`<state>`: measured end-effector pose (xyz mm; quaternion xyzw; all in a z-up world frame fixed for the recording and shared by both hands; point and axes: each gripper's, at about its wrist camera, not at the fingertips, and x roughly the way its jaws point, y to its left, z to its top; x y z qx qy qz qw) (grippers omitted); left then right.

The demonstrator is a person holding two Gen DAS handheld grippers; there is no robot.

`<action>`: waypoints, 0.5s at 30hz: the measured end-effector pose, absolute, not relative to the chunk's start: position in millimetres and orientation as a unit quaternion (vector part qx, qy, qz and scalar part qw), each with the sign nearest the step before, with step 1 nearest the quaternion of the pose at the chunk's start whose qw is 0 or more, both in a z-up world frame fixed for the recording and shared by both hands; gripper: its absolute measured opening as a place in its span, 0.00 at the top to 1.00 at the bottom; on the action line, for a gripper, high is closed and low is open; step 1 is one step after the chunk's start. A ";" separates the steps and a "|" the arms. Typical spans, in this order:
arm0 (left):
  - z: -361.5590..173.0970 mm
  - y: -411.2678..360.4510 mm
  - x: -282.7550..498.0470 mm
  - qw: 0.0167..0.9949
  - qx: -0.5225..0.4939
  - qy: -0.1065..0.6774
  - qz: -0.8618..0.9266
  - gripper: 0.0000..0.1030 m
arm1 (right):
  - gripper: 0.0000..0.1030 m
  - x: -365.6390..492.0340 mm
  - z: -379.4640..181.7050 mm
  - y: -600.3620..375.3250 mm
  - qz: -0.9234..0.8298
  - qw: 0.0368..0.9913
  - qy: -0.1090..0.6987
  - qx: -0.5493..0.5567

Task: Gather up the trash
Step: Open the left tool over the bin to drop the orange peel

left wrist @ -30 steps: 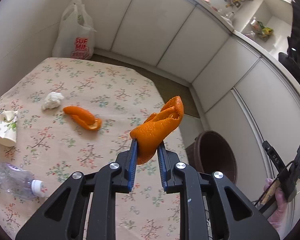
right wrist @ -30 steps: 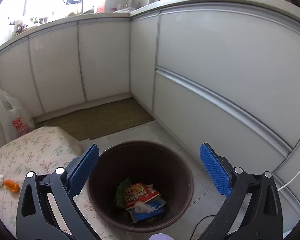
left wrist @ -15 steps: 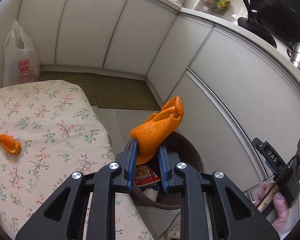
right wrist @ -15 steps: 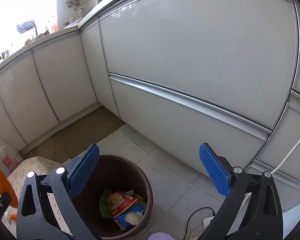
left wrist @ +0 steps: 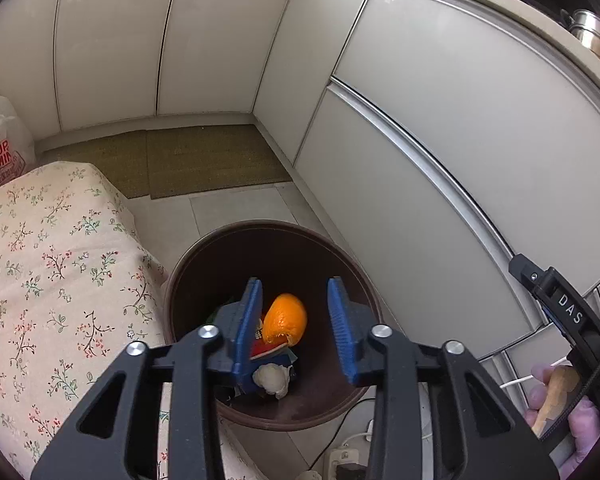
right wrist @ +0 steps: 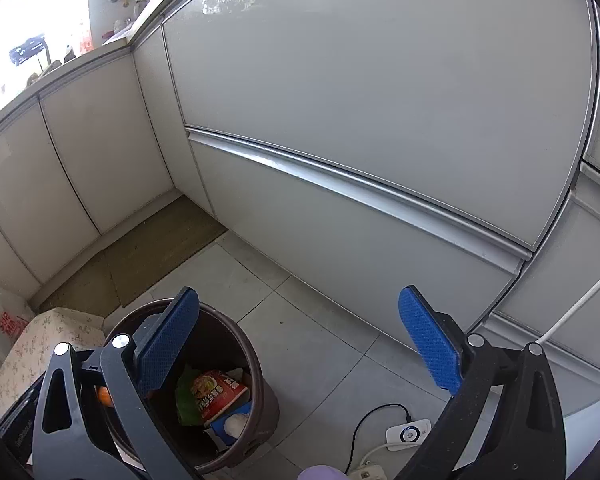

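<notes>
Over the bin (left wrist: 204, 256), left gripper (left wrist: 294, 322) jaws just opened w/ peel (left wrist: 286, 320) loose between the fingers, dropping in; right gripper (right wrist: 300, 344) spread wide, empty; next prob back to table (left wrist: 40, 260) for more peel.

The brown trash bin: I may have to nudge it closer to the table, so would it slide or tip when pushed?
The brown trash bin probably slides easily: it stands on smooth floor tiles. It looks light, holding only wrappers and orange peel. It is broad and low, so it is unlikely to tip if pushed low.
</notes>
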<state>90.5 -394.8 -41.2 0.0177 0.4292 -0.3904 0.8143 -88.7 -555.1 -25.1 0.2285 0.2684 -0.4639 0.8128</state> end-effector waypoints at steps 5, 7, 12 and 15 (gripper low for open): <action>-43.8 -386.0 90.9 0.818 0.018 0.433 -0.378 0.44 | 0.07 -82.2 -27.6 -559.5 -0.454 0.812 0.276 0.241; -45.2 -377.1 90.6 0.821 0.015 0.437 -0.368 0.41 | 0.07 -77.2 -27.9 -557.3 -0.446 0.814 0.281 0.243; -51.9 -332.0 94.5 0.832 0.010 0.445 -0.331 0.34 | 0.07 -60.4 -31.0 -544.8 -0.415 0.825 0.297 0.244; -57.3 -295.8 101.0 0.839 0.001 0.453 -0.303 0.33 | 0.07 -43.9 -33.5 -531.1 -0.393 0.833 0.313 0.231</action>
